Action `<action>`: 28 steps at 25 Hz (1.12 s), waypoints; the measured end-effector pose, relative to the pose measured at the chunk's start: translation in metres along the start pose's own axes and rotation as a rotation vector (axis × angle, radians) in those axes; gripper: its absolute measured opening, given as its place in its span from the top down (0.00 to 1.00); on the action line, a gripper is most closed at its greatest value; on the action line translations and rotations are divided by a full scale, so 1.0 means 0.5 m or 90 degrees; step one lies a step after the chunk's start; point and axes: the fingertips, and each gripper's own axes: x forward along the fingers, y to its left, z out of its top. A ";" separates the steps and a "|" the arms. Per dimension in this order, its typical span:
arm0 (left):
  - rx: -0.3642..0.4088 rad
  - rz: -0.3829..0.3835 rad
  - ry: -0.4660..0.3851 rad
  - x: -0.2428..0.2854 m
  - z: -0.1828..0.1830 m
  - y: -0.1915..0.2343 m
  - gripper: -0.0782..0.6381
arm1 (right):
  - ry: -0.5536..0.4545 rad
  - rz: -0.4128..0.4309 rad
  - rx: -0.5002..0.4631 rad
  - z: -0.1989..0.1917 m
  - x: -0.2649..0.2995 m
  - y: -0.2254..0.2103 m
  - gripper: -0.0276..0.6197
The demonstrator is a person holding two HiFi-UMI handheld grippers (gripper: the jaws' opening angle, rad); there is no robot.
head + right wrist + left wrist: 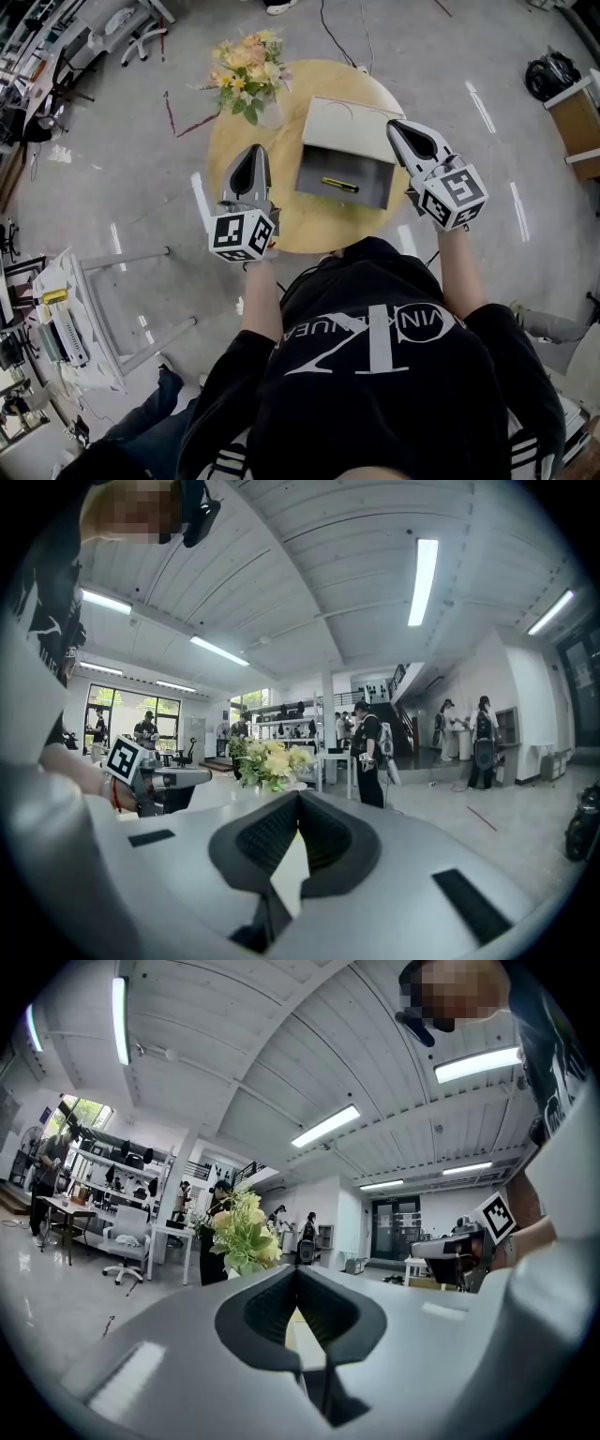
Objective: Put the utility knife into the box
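Note:
The yellow utility knife [339, 185] lies inside the open grey box [314, 182] on the round wooden table [234, 141], seen in the head view. The box's lid [349, 116] is folded back. My left gripper [250, 158] hovers over the table to the left of the box, jaws shut and empty. Raised at the box's right edge is my right gripper [397, 126], also shut with nothing in it. Both gripper views point level across the room; my left gripper [297, 1270] and right gripper [298, 795] show their tips pressed together. Neither shows the knife or box.
A bouquet of yellow and pink flowers [246, 71] stands at the table's far left edge and shows in both gripper views [242, 1232] [267, 761]. Cables [337, 42] run over the floor behind the table. A white rack [80, 309] stands at the left. People stand far off.

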 end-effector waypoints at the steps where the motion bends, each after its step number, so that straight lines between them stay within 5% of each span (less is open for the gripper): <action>1: 0.000 0.002 0.000 -0.002 0.000 0.002 0.88 | 0.001 0.002 0.000 -0.001 0.001 0.002 0.94; 28: -0.008 -0.014 0.015 0.023 -0.023 -0.011 0.88 | 0.008 -0.012 0.003 -0.020 -0.006 -0.017 0.94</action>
